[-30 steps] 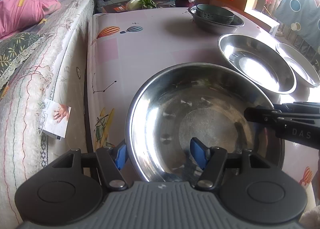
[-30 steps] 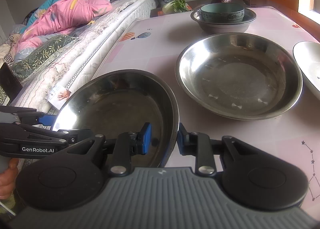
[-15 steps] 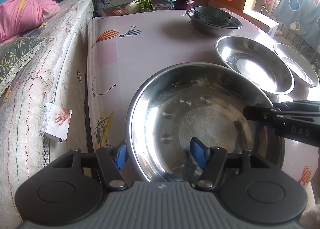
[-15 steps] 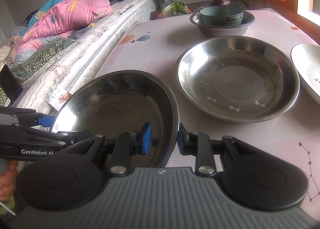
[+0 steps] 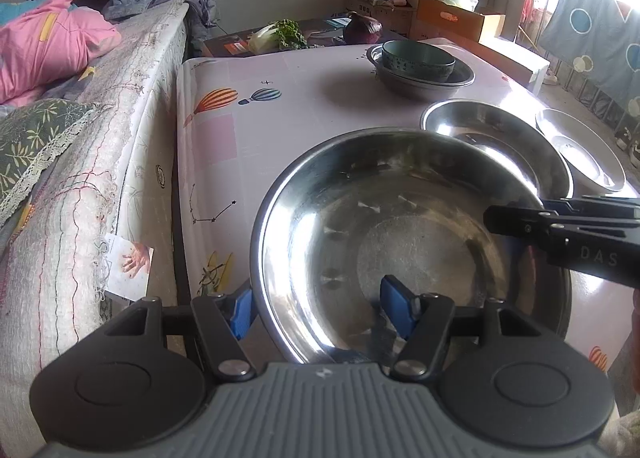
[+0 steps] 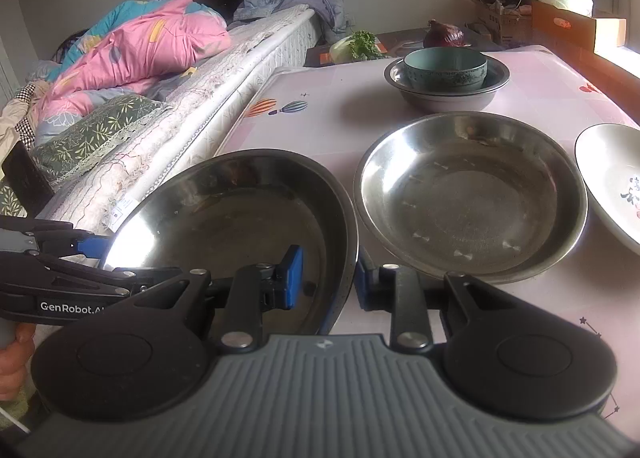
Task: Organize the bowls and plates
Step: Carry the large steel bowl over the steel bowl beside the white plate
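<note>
Left gripper (image 5: 316, 308): fingers set astride the near rim of the steel basin (image 5: 408, 242), one blue pad outside the wall, one inside; a gap shows between the pads and the wall, so whether they clamp the rim I cannot tell.

Right gripper (image 6: 327, 276): fingers closed to a narrow gap on the same basin's (image 6: 240, 218) right rim, one pad inside, one outside, holding it.

Basin: large, shallow, held between both grippers at the near end of the table (image 5: 320, 98); its far edge overlaps the second basin in the left wrist view; whether it touches the cloth below I cannot tell.

Second basin (image 6: 472, 198): steel, resting on the table just beyond and to the right of the held one.

White plate (image 6: 616, 186): right of the second basin, at the table edge, partly cut off in the right wrist view.

Grey bowl (image 6: 446, 92): far end of the table, with a teal bowl (image 6: 444, 68) nested inside it.

Bed (image 6: 160, 98): along the table's left side, with pink quilt (image 6: 140, 46)

Greens (image 5: 280, 34) and purple cabbage (image 5: 362, 28): on a low surface beyond the table
</note>
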`<state>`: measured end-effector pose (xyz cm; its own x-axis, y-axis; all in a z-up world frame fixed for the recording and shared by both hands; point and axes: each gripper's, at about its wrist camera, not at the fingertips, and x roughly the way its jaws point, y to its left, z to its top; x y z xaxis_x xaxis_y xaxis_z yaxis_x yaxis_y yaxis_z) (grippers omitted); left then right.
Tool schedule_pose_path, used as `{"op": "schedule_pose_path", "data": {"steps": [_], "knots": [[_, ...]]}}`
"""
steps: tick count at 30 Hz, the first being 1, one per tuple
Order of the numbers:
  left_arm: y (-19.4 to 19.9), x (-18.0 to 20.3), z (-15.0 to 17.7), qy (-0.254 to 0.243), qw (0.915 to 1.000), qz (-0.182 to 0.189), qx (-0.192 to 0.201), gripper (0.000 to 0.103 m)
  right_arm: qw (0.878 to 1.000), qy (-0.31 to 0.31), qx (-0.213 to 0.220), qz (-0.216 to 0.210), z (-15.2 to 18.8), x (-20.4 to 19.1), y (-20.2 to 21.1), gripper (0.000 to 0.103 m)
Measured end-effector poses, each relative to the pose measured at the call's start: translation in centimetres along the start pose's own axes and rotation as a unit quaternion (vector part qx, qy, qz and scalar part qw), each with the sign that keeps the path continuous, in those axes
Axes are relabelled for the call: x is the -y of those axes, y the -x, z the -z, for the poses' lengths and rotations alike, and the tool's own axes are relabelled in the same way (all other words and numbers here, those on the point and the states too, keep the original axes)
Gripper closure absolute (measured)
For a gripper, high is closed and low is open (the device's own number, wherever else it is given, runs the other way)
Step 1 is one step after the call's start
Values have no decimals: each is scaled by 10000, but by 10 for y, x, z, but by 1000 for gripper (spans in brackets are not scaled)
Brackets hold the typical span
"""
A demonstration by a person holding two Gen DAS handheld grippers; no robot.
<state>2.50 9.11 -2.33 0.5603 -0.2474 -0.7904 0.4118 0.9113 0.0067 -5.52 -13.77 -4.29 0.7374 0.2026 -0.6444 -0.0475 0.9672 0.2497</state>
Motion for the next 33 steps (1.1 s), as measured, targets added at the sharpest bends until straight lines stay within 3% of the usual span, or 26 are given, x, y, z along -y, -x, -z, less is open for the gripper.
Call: {"op": "schedule_pose_path", "data": {"steps": [9,15,24,33], "knots": [[9,18,-31,-195,9991,142,348,38,9993,-136,327,137,-14,14,20,77],[-6,51,-58,-481,9971,380,452,38,9971,-409,500,411,-20,48,36,76],[-48,104,-84,-717,9945,722,256,38,9917,-804,509,865,-22,113,47,75],[-74,119,-90,-810,9943,688,-21,38,9907,-901,382,942,-29,143,33,75]]}}
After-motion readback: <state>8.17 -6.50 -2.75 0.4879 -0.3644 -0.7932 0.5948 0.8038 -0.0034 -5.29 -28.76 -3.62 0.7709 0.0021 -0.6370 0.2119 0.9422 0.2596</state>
